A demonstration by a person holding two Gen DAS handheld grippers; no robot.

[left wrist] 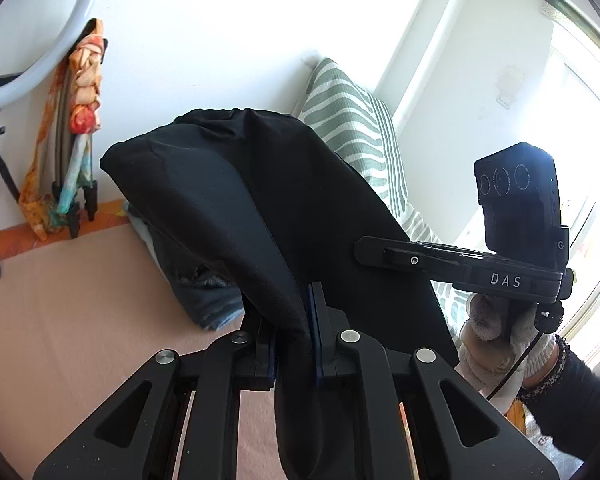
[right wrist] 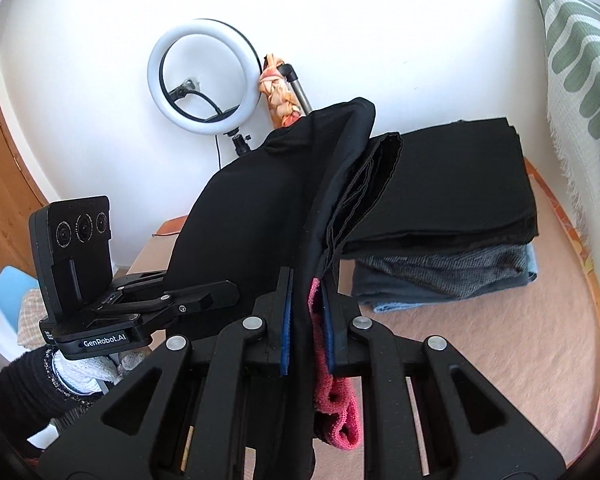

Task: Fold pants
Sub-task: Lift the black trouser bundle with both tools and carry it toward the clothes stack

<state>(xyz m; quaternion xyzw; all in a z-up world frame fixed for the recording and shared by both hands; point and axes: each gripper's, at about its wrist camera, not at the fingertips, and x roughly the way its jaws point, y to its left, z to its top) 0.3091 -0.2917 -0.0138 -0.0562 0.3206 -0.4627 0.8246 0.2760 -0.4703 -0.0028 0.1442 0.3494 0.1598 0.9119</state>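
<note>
Black pants (left wrist: 260,192) hang lifted between both grippers above a peach-covered bed (left wrist: 60,320). My left gripper (left wrist: 296,320) is shut on a fold of the black cloth, which drapes down between its blue pads. My right gripper (right wrist: 306,300) is shut on the pants (right wrist: 260,200) too, with a pink-red knitted cloth (right wrist: 336,408) caught at its right pad. The right gripper also shows in the left wrist view (left wrist: 364,250), pressed to the cloth's right side. The left gripper shows in the right wrist view (right wrist: 220,296), at the cloth's left side.
A stack of folded dark garments (right wrist: 452,216) lies on the bed behind the pants. A green-striped pillow (left wrist: 360,132) leans at the wall. A ring light (right wrist: 204,76) on a tripod and a patterned orange scarf (left wrist: 80,120) stand by the white wall.
</note>
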